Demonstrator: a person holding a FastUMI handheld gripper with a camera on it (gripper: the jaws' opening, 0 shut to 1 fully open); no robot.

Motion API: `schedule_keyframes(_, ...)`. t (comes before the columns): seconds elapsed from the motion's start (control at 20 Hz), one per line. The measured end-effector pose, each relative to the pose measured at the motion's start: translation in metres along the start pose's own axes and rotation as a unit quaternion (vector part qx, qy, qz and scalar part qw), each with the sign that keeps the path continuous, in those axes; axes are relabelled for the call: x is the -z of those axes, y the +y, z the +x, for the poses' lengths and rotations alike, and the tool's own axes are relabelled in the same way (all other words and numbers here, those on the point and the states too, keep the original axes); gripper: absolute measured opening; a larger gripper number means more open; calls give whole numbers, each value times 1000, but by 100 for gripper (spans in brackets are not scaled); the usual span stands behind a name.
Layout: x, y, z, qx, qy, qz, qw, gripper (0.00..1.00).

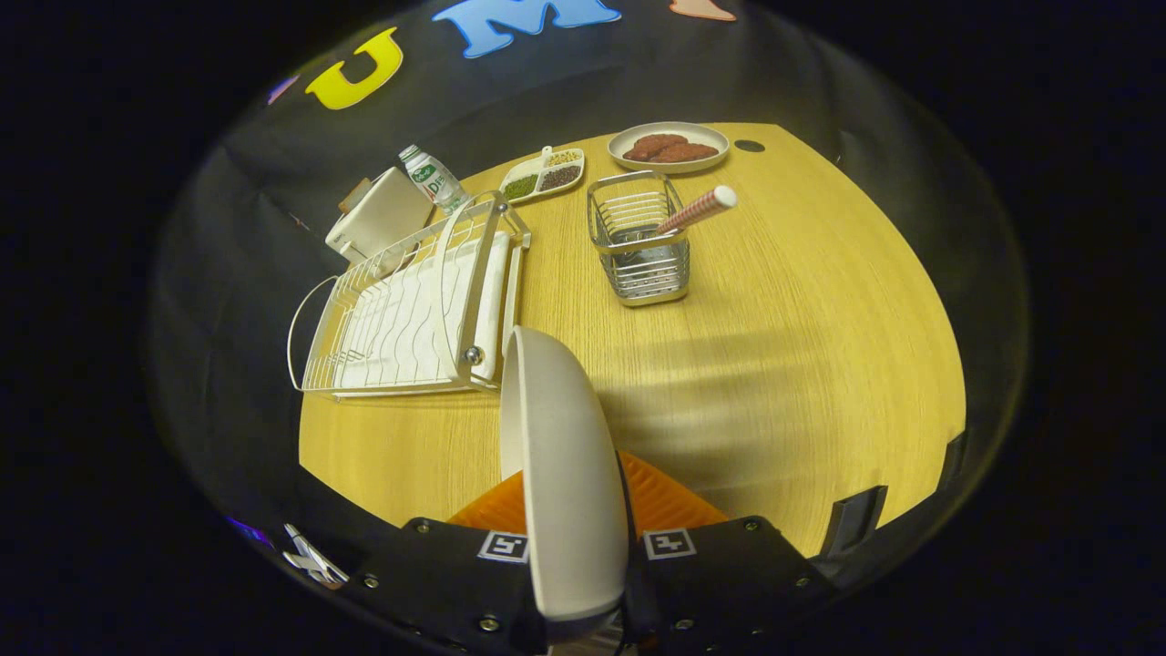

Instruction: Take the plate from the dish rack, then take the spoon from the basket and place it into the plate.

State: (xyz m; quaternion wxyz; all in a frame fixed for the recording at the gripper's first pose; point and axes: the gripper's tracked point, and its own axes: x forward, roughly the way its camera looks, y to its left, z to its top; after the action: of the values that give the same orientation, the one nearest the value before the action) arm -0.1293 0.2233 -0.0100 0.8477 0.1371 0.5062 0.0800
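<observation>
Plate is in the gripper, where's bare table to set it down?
Gripper is shut on the plate, held on edge. Bare table lies beside the basket and just ahead of the fingers. Crowded: dish rack side, plus far-edge dishes.

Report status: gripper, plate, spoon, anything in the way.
Gripper shut on white plate, held on edge, clear of dish rack. Spoon in wire basket, beyond the fingers. Bare wooden table ahead, nothing in the way.

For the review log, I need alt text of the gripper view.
The gripper is shut on a white plate held on edge above a wooden table. Beyond it stand an empty white dish rack and a wire basket holding a striped-handled spoon.
</observation>
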Motion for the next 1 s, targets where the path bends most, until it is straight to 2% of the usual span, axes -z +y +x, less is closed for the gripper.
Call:
schedule_keyframes(0.3,17,15,33,-114,23,54,992,30)
schedule_keyframes(0.5,27,14,53,-163,27,65,984,30)
schedule_keyframes(0.6,27,1,58,-145,26,70,987,35)
schedule_keyframes(0.65,23,-7,55,-136,14,61,989,51)
schedule_keyframes(0.85,5,-34,38,-109,-23,53,992,51)
schedule_keyframes(1.0,-25,-49,9,-83,-89,29,992,52)
